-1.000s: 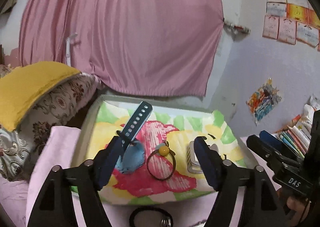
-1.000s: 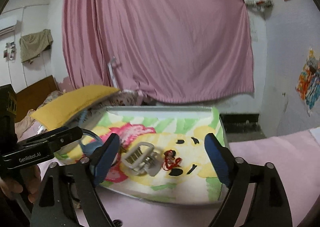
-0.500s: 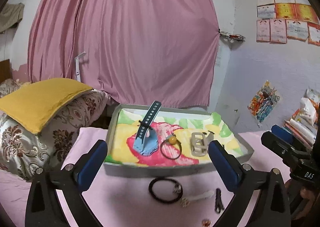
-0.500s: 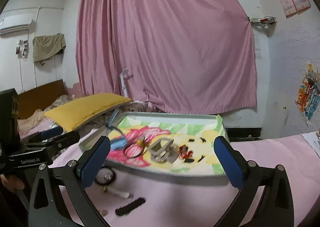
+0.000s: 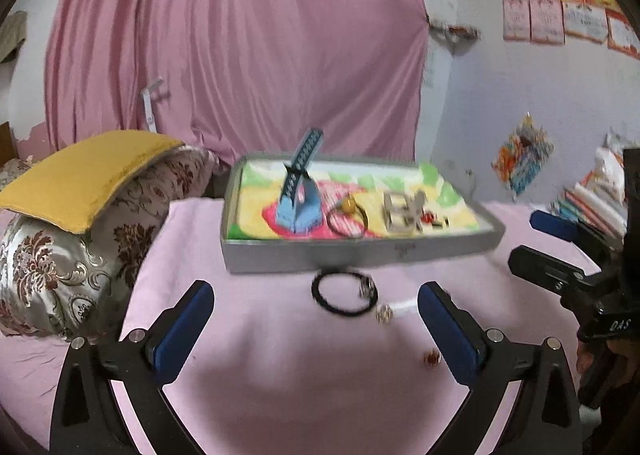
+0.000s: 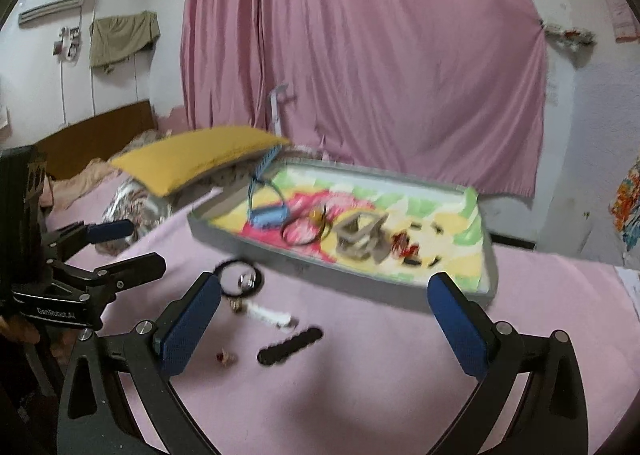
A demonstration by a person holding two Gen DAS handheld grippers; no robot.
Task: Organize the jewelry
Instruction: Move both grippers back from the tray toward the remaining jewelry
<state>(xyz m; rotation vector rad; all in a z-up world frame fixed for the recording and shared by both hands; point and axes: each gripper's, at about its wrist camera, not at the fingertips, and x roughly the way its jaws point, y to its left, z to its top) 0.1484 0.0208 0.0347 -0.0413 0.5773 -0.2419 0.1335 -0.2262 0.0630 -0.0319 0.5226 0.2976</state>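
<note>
A: How far along does the sorting look?

B: Partway, I'd judge. The shallow grey tray with the bright floral lining already holds a blue perforated watch strap standing up at its left, a dark ring-shaped band with a yellow bead beside it, a silver metal bracelet further right, and something small and red past that.

A: And what's left out?

B: On the pink bedspread, just near of the tray's front wall, lies a black hair tie with a small metal charm. Close by are a little gold bead-like piece, a white clip-like piece, a flat black hair clip and a tiny red stud. All blurred, so details are uncertain.

A: Where are the grippers?

B: The left gripper has its blue pads spread wide, holding nothing; the black hair tie sits between them and a little farther out, untouched. The right gripper is likewise spread and empty, with the flat black clip and white piece lying between its fingers, not in contact.

A: So either could pick next?

B: Seemingly, yes.
</note>
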